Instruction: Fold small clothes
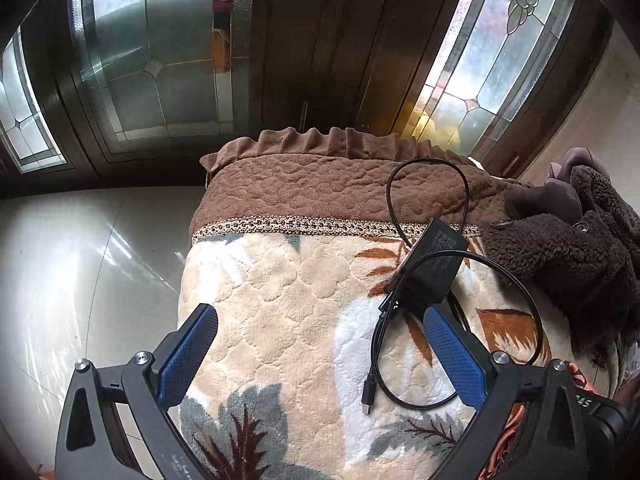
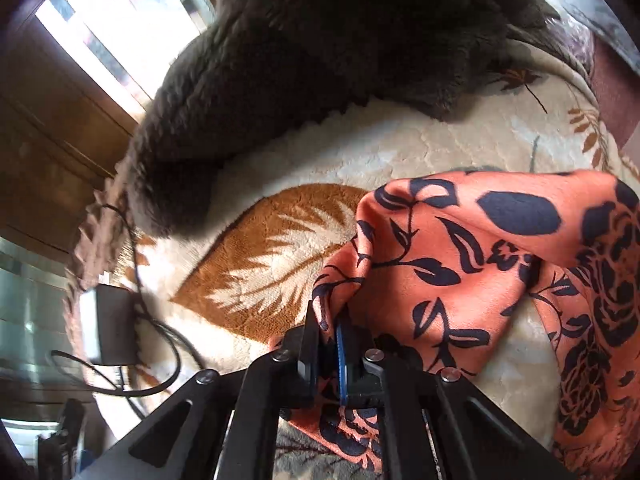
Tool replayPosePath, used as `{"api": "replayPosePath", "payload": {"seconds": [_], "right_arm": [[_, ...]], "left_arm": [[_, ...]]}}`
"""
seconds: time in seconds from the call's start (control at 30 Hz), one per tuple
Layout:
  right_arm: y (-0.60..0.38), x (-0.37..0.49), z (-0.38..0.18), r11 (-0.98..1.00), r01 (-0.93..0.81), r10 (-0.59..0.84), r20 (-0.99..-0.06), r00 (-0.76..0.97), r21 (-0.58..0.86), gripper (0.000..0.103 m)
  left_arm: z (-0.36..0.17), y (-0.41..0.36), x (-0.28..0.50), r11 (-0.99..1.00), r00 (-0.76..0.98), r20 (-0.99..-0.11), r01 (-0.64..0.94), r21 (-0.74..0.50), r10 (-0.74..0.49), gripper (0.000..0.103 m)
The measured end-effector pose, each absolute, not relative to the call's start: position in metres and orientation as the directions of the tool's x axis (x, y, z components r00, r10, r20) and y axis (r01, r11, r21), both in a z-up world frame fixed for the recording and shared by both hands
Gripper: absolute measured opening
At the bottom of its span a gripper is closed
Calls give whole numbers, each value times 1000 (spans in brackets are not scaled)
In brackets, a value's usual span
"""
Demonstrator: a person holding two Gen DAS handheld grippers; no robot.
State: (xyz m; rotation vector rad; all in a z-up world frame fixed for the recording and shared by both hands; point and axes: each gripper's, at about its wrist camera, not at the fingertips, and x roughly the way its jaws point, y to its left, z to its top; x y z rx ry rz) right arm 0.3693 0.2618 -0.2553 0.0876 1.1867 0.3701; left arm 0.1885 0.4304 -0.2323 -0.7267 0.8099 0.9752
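Observation:
An orange garment (image 2: 472, 264) with a dark blue flower print lies rumpled on the cream leaf-patterned blanket (image 2: 400, 148). My right gripper (image 2: 330, 320) is shut on the garment's left edge, with cloth pinched between the blue pads. A sliver of the same orange garment (image 1: 580, 376) shows at the lower right of the left wrist view. My left gripper (image 1: 320, 324) stands open above the blanket (image 1: 288, 304), with nothing between its blue fingers (image 1: 188, 356).
A black charger brick (image 1: 434, 264) with looped cables (image 1: 400, 376) lies on the blanket near the left gripper's right finger. A dark brown fleece coat (image 1: 568, 248) is heaped at the right, also filling the far side (image 2: 320, 48). Shiny floor tiles (image 1: 80, 264) lie left.

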Motion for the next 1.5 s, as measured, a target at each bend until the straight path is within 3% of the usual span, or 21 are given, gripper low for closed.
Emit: {"api": "replayPosePath", "payload": {"seconds": [0.13, 0.27, 0.4, 0.57, 0.7, 0.77, 0.9, 0.97, 1.0, 1.03, 1.17, 1.3, 1.37, 1.47, 1.5], "right_arm": [[190, 350, -200, 807, -242, 588, -705, 396, 538, 6], [91, 324, -131, 572, -257, 758, -382, 529, 779, 6], [-23, 283, -92, 359, -274, 728, -84, 681, 892, 6], [-166, 223, -101, 206, -213, 573, 59, 817, 955, 6], [-263, 170, -143, 261, -100, 463, -34, 886, 960, 7], [-304, 159, -173, 256, -40, 480, -92, 872, 966, 7], [-367, 149, -245, 300, 249, 481, -372, 794, 921, 12], [-396, 127, -274, 264, 329, 459, -418, 784, 907, 31], [-409, 113, -285, 234, 357, 433, -425, 795, 905, 66], [-422, 101, -297, 194, 369, 400, -417, 816, 909, 92], [-432, 82, -309, 167, 331, 406, -370, 835, 929, 92], [-412, 98, -309, 337, 434, 395, -544, 741, 836, 90], [-406, 105, -320, 348, 424, 415, -543, 730, 836, 78], [-396, 120, -329, 450, 459, 369, -628, 685, 766, 55], [-391, 122, -327, 498, 470, 341, -663, 667, 729, 30]], "left_arm": [[-221, 413, 194, 431, 366, -815, -888, -161, 449, 102], [-206, 383, 208, 521, 432, -765, -840, -150, 477, 102], [-193, 336, 231, 659, 530, -715, -741, -129, 455, 102], [-188, 262, 254, 819, 638, -669, -569, -76, 381, 102], [-197, 197, 270, 924, 688, -688, -377, -65, 232, 102], [-205, 164, 275, 957, 691, -703, -285, -50, 169, 102], [-225, 115, 282, 987, 664, -742, -162, -18, 95, 102], [-232, 97, 283, 993, 653, -753, -118, 2, 79, 102], [-235, 88, 284, 995, 648, -759, -96, 9, 70, 102], [-239, 80, 284, 997, 643, -763, -80, 16, 64, 102], [-255, 53, 285, 998, 624, -780, -7, 63, 54, 102], [-273, 38, 289, 997, 568, -823, 67, 43, -3, 102], [-283, 34, 290, 995, 543, -839, 76, 67, 15, 102], [-293, 31, 291, 994, 516, -856, 79, 76, 25, 102], [-293, 32, 291, 995, 512, -858, 77, 71, 22, 102]]}}
